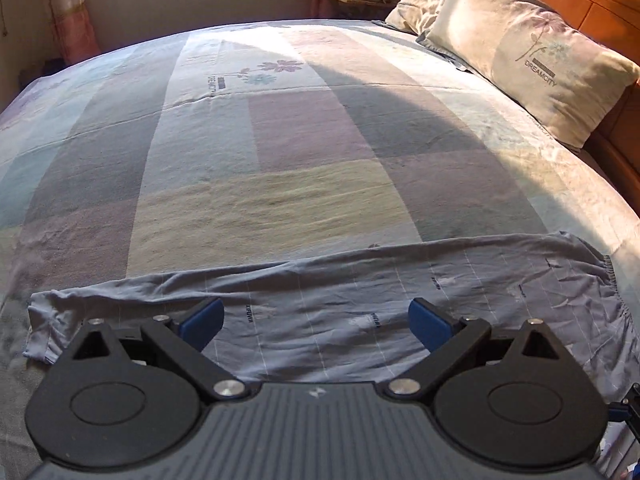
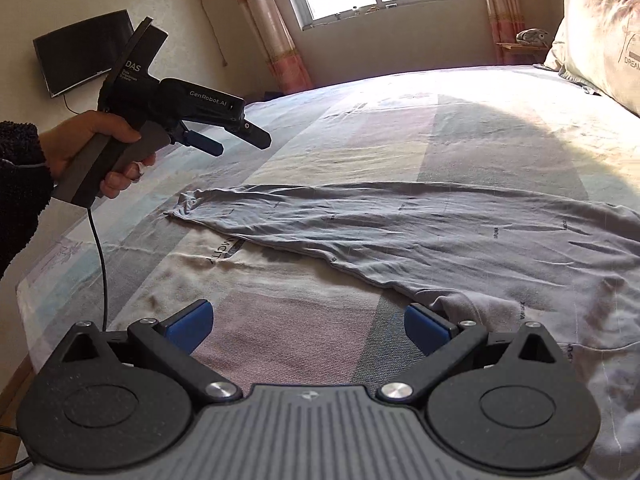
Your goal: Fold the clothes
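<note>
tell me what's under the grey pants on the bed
The grey pants lie flat on the patchwork bedsheet, which shows all around them. Whatever is directly beneath the fabric is covered.

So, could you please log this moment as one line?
task: fold clothes | garment: flat on bed | left tongs: open above it | right tongs: open, empty

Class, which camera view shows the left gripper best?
The right wrist view: the whole left gripper shows from the side, held in a hand, jaws open. The left wrist view shows only its own open jaws above the grey trousers.
</note>
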